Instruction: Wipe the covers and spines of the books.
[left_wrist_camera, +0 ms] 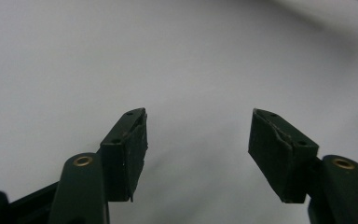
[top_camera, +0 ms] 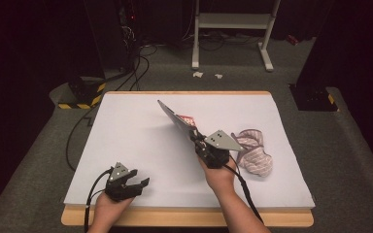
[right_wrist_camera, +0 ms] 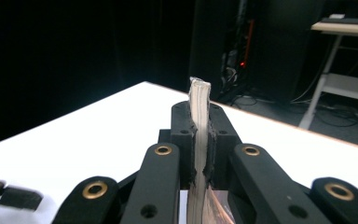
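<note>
My right gripper is shut on a thin book and holds it tilted up off the white table, its far corner pointing back and left. Seen along the jaws, the book's page edge stands upright, pinched between the two pads of that gripper. A pink striped cloth bundle lies on the table just right of that hand. My left gripper rests near the front left edge, jaws wide apart. Close up, the left gripper has only bare white surface between its pads.
The table's wooden front edge runs below both hands. Cables trail down the left side to the floor. A yellow-and-black striped base stands at the back left, and a white frame stand behind the table.
</note>
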`<state>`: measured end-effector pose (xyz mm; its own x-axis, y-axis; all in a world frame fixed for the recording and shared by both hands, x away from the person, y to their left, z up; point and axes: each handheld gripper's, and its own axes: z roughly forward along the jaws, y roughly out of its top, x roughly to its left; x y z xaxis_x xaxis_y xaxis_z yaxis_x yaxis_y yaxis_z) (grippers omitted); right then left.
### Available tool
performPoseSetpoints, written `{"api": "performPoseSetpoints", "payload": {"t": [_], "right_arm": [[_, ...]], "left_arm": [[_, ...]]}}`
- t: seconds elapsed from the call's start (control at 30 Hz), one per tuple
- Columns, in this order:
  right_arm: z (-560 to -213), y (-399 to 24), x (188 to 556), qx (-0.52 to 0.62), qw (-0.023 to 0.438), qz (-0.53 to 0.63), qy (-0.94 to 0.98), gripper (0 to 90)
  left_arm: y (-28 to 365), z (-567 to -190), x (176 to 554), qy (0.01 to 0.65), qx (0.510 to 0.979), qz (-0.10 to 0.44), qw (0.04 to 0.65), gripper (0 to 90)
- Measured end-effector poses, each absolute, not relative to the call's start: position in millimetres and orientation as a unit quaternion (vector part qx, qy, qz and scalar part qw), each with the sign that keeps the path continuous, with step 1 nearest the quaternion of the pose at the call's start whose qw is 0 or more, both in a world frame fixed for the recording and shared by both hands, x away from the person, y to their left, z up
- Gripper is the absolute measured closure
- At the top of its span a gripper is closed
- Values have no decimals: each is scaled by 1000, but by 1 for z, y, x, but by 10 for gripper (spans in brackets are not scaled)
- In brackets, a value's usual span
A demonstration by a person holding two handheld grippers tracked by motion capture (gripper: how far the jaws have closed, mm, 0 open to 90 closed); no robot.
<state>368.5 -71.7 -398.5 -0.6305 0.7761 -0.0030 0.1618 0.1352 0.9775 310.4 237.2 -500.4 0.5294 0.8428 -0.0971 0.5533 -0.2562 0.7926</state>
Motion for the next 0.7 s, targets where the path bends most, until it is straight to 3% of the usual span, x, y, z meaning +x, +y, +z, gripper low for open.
{"api": "performPoseSetpoints", "payload": {"t": [0.7], "right_arm": [[-449,-35,350,306,224,537,754,838]], "left_arm": [[237,-501,310,453,773,176,409,374]]}}
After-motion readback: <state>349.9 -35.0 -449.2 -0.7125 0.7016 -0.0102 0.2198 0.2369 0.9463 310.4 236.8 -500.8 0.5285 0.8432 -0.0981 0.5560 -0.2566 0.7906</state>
